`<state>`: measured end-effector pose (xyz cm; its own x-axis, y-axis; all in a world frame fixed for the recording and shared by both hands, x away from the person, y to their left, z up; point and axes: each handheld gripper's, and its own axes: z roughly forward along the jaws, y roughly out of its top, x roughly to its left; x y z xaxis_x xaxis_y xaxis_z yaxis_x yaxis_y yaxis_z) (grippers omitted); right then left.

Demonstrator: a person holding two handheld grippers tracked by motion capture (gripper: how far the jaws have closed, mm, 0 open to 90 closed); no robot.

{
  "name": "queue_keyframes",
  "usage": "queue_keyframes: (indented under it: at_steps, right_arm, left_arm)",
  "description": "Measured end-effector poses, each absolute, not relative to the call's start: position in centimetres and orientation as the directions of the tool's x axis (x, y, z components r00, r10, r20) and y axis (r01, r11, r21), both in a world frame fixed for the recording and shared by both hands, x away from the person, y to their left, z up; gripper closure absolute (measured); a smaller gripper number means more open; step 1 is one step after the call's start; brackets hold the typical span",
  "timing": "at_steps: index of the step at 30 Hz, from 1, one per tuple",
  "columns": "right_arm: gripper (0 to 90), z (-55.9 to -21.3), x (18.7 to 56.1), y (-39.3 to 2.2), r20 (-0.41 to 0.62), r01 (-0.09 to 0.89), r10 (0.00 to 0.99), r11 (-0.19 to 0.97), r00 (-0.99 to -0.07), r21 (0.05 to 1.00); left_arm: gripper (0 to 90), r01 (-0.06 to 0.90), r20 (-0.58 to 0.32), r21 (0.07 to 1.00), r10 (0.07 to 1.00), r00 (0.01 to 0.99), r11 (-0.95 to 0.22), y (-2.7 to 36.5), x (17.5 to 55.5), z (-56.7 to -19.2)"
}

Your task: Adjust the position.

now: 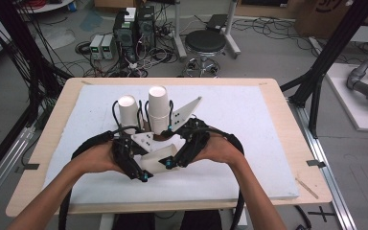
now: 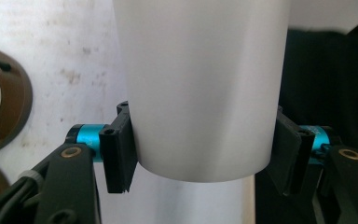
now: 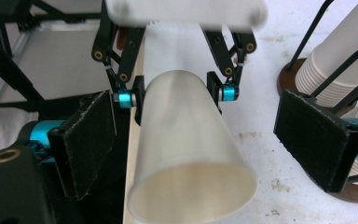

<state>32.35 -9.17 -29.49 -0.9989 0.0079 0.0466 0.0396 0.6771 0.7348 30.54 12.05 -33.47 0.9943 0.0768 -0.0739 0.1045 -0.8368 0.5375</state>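
Left claw (image 1: 129,125) was clamped on a single cup (image 1: 127,111), held above the bench (image 1: 249,120) just left of the cup stack (image 1: 157,109); right claw (image 1: 172,125) sat at the stack side, state unclear from the high view.

Left gripper view: pads (image 2: 119,154) pressed both sides of the cup (image 2: 200,88) near one end, cup wall not visibly dented.

Right gripper view: right claw (image 3: 205,154) stood apart, cup (image 3: 189,154) between its pads, not touching; open mouth faced the camera. Left claw (image 3: 177,93) gripped the far end. Stack (image 3: 340,60) at right.

Judgement: thin paper cup, light, crushes easily, smooth. Take the sidewall near the rolled rim where it's stiffest, gentle squeeze.
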Motion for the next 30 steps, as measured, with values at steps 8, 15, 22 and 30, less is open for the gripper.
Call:
queue_keyframes:
  at_steps: [8, 15, 22, 30]
  right_arm:
    - [13.3, -29.2, 32.4, -10.5, 0.049, 0.058, 0.031, 0.619, -0.998, 0.783]
    - [13.3, -29.4, 32.5, -11.6, 0.056, 0.077, 0.053, 0.588, -0.997, 0.805]
    - [13.3, -30.1, 32.7, -12.2, 0.077, 0.101, 0.066, 0.559, -0.995, 0.823]
    - [13.3, -30.8, 32.6, -12.7, 0.09, 0.115, 0.073, 0.539, -0.993, 0.835]
  left_arm:
    - [35.8, 0.142, -0.094, 0.574, 0.107, 0.99, -0.806, 13.3, 30.2, -34.5]
    - [35.8, 0.161, -0.096, 0.633, 0.13, 0.987, -0.757, 14.6, 30.2, -34.7]
    - [35.8, 0.174, -0.102, 0.717, 0.146, 0.984, -0.675, 15.4, 29.8, -34.7]
    - [35.8, 0.183, -0.109, 0.778, 0.158, 0.981, -0.601, 16.2, 29.6, -35.0]
